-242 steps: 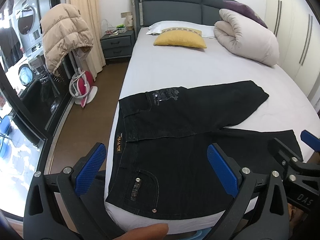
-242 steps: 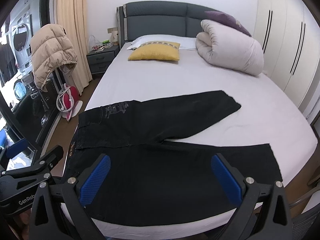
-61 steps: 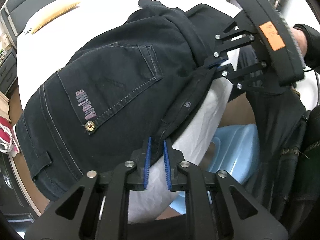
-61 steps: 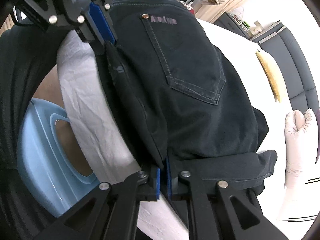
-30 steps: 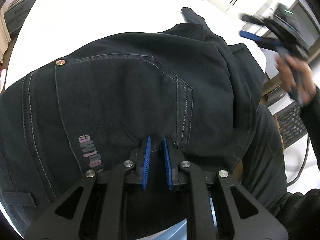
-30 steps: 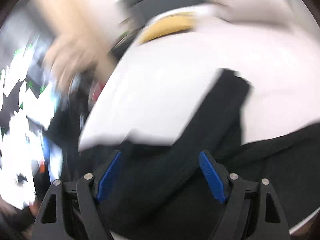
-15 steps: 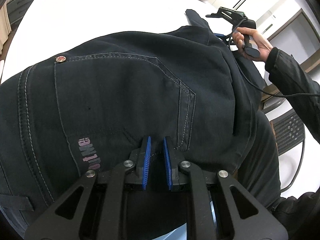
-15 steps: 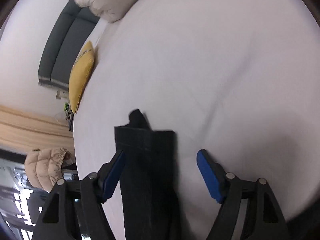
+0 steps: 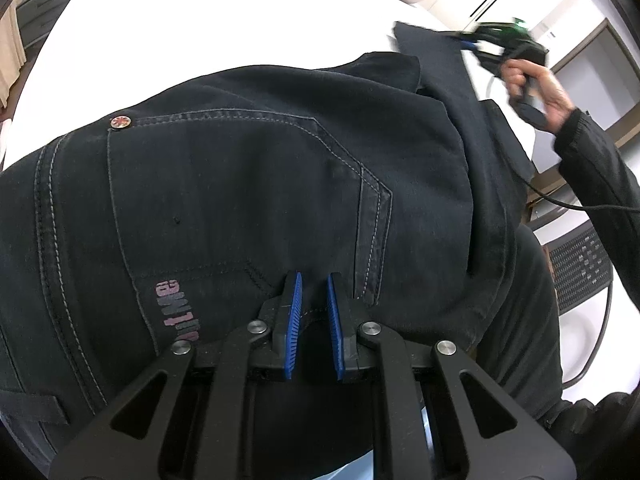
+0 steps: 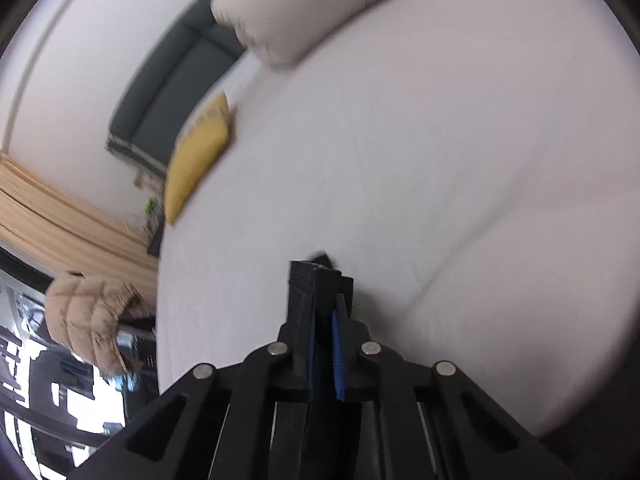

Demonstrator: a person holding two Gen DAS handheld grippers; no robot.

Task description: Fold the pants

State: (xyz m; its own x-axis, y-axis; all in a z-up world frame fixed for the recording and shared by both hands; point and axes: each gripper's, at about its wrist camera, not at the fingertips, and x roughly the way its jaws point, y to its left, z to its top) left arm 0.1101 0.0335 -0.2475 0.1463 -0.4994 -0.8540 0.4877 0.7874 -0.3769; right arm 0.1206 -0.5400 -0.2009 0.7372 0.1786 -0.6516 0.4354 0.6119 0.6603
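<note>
You had the pants point(image 9: 248, 200) on the bed point(image 10: 440, 160), your left claw point(image 9: 312, 300) pinched on the near seat edge, your right claw point(image 10: 324, 332) clamped on the far-right hems, long axis running between them.

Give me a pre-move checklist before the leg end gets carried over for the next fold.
1. Left tool clamped on the black denim pants near the back pocket: ok.
2. Right tool clamped on the stacked leg hems: ok.
3. Both hem layers held evenly: cannot tell, view is blurred.
4. Pants halved lengthwise, back pocket up: ok.
5. White bed sheet ahead bare for landing: ok.
6. Yellow pillow away from the fold path: ok.
</note>
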